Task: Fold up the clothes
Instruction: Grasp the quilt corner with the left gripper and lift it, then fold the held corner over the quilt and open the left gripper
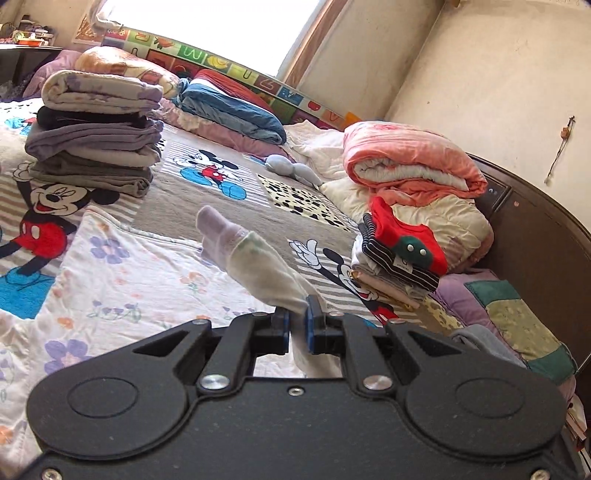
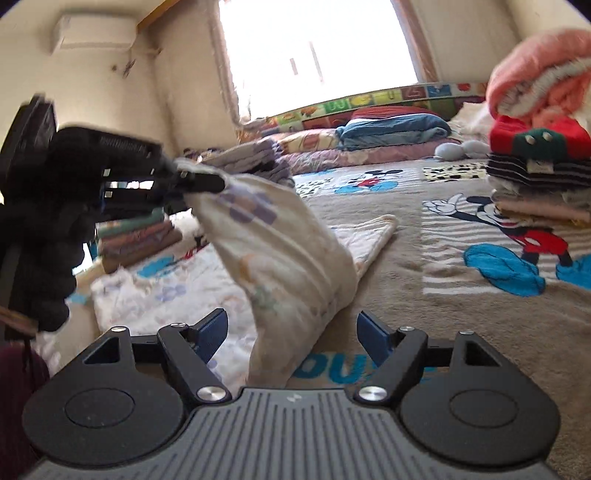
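Your right gripper stands open around the hanging floral cloth without pinching it. Your left gripper alone clamps its corner, lifted above the bed. If that thin grip slips, the cloth falls on the folded stack behind.

A cartoon-mouse bedspread covers the bed, and along its far edge a bright alphabet play mat stands upright under the window. In front of that mat lie a blue and red folded quilt and a patterned pillow, with a small pale soft toy on the bedspread just beside them. At the bed's right edge a rolled pink blanket sits on a cream quilt against the dark wooden headboard; an air conditioner hangs high on the wall.
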`<state>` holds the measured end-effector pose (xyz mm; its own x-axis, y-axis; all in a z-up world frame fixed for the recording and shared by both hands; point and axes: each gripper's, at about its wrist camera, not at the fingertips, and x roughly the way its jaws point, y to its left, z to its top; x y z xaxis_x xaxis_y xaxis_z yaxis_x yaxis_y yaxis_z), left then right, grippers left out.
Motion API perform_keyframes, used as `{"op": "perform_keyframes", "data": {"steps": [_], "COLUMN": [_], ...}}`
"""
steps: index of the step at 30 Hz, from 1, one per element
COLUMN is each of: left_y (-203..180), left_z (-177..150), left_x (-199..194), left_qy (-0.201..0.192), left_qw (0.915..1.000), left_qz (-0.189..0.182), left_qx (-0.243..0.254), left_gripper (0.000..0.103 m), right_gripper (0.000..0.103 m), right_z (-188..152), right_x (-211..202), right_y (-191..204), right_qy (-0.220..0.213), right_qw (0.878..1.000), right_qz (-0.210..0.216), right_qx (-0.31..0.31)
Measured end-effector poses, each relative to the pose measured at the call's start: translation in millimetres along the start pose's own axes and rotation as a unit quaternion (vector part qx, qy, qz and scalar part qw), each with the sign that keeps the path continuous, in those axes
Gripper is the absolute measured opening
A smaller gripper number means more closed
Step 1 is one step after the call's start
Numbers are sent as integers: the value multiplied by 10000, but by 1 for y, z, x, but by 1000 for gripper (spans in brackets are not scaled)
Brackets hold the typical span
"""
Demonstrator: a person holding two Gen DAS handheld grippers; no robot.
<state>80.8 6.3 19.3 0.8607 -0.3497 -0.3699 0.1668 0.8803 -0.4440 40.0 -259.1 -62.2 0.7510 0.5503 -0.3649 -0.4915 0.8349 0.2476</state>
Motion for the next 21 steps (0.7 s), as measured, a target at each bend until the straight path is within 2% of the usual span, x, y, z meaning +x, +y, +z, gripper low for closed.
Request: {"op": "perform_keyframes", "data": {"steps": [2, 4, 6, 15, 21], "left_y": [12, 22, 32, 70, 89], "left_z": [2, 3, 2, -20, -18], "left_x": [-5, -8, -12, -27, -34], "left_qy": [-71, -128, -178, -256, -392], "left_qw": [9999, 9997, 9995, 9987, 9981], "left_qz": [14, 38, 52, 138, 169], "left_qx": [-85, -187, -274, -409, -447], "left_gripper": [7, 7, 7, 7, 7], "right_gripper": [72, 61, 56, 55, 55], "right_z": [-7, -15, -20, -33, -37], "right_x": [6, 11, 13, 25, 27], "right_y": [19, 38, 48, 71, 85], "right_qy": [156, 311, 355, 504, 448], "right_qw": [9987, 9948, 9909, 9702, 9581], "right_qz": [-170, -340, -466, -956, -1095], "right_qx": [-453, -905, -1214, -2168, -2607]}}
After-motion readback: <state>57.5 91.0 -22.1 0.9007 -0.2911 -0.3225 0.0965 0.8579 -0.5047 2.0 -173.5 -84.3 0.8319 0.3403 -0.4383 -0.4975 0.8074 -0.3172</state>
